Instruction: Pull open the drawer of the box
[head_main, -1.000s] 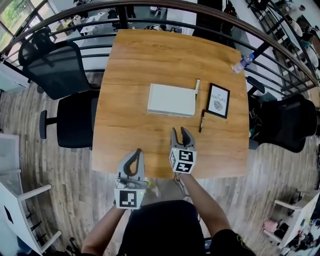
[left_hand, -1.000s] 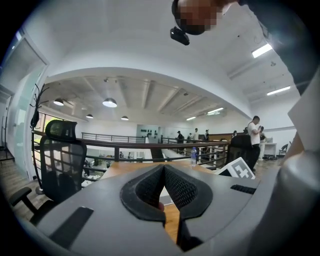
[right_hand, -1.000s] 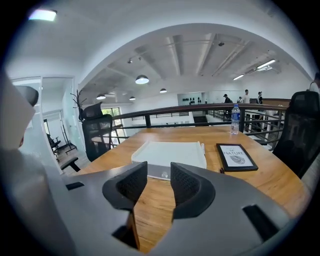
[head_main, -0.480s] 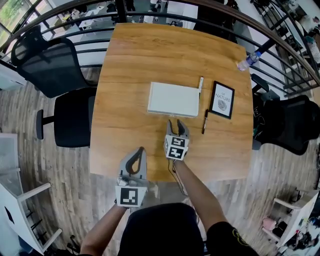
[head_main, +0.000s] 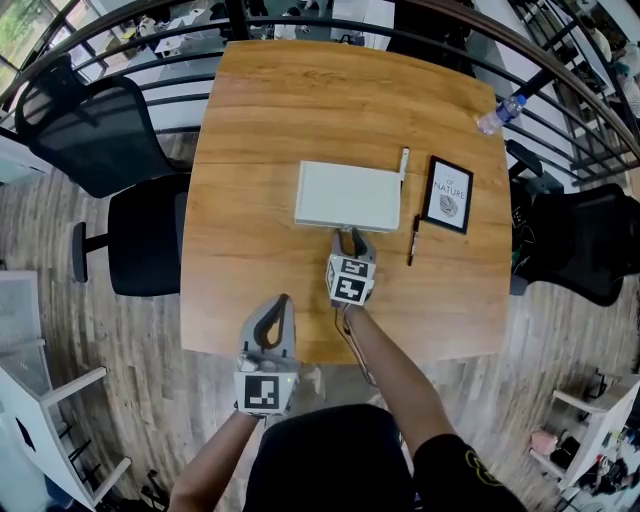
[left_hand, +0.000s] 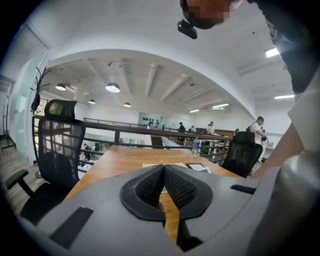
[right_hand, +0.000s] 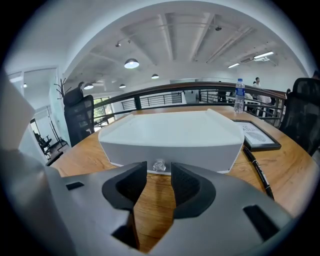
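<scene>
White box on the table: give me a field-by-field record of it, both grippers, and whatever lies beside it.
box: white drawer box, flat on the wooden table
drawer front: flush, appears closed
knob: clear knob, centred low on the front
right gripper: jaws apart, aimed at the knob, not clamped
left gripper: jaws together, empty, over the near table edge
beside box: white pen, black pen, framed picture
</scene>
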